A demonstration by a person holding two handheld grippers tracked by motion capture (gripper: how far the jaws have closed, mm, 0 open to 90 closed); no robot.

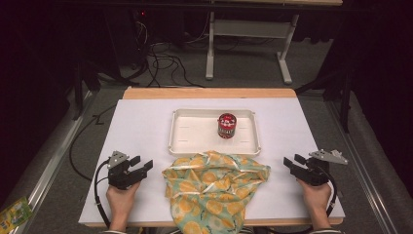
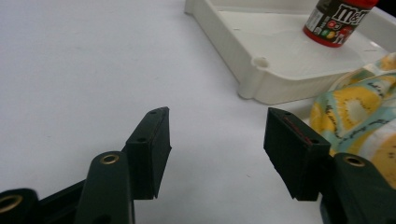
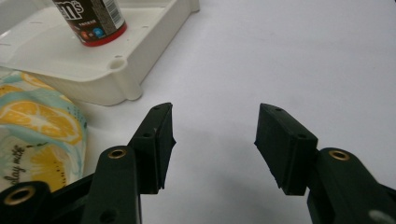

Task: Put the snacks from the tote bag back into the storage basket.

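Note:
A crumpled cloth (image 1: pixel 214 190) printed with orange slices on pale green lies at the front middle of the white table cover, its front hanging over the edge; its edge shows in the left gripper view (image 2: pixel 359 116) and the right gripper view (image 3: pixel 37 135). Behind it stands a white tray (image 1: pixel 187 131) holding a red and brown candy can (image 1: pixel 226 125), upright at its right side (image 2: pixel 338 21) (image 3: pixel 93 18). My left gripper (image 1: pixel 142 164) rests left of the cloth, open and empty (image 2: pixel 217 140). My right gripper (image 1: pixel 293 161) sits right of the cloth, open and empty (image 3: pixel 214 140).
The white cover (image 1: pixel 141 122) lies on a wooden table (image 1: pixel 209 92). Cables (image 1: pixel 160 61) and a desk frame (image 1: pixel 248 29) stand on the dark floor beyond. A yellow-green packet (image 1: pixel 14 212) lies on the floor at the lower left.

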